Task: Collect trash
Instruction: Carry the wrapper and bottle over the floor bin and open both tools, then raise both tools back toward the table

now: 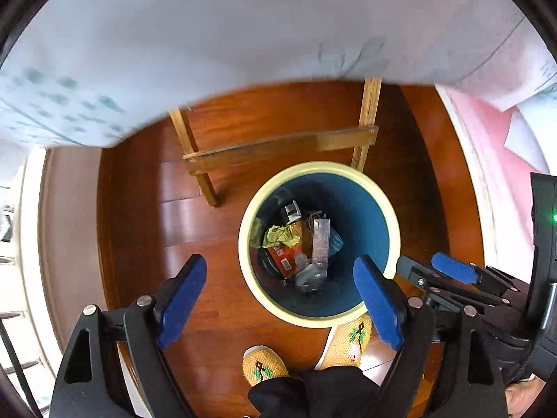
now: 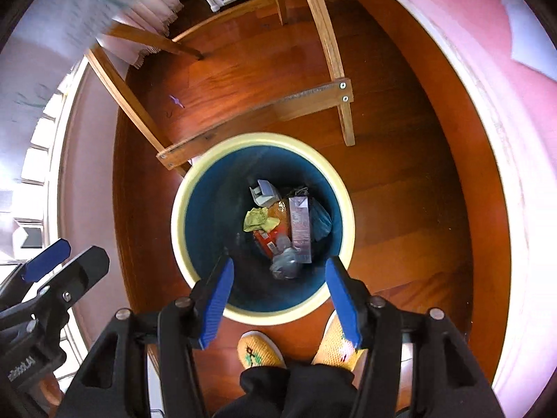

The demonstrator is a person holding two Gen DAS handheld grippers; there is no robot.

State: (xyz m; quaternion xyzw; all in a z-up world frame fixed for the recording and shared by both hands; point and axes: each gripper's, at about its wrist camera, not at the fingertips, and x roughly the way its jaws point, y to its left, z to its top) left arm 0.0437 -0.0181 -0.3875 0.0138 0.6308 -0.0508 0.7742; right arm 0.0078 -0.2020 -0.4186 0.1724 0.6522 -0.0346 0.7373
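I am holding both the left tongs (image 1: pixel 280 304) and the right tongs (image 2: pixel 278 301) spread wide and gripping nothing above the cream-rimmed blue trash bin (image 2: pixel 181 209) on the wooden floor (image 2: pixel 400 181), with crumpled wrappers (image 2: pixel 259 219) and a carton (image 2: pixel 300 228) lying at its bottom.

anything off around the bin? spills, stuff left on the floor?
One stray: a small purple scrap lies on the wood floor beyond the bin, under the wooden frame. The bin stands upright with its trash inside and nothing over the rim. Both grippers, left and right, are open and empty.
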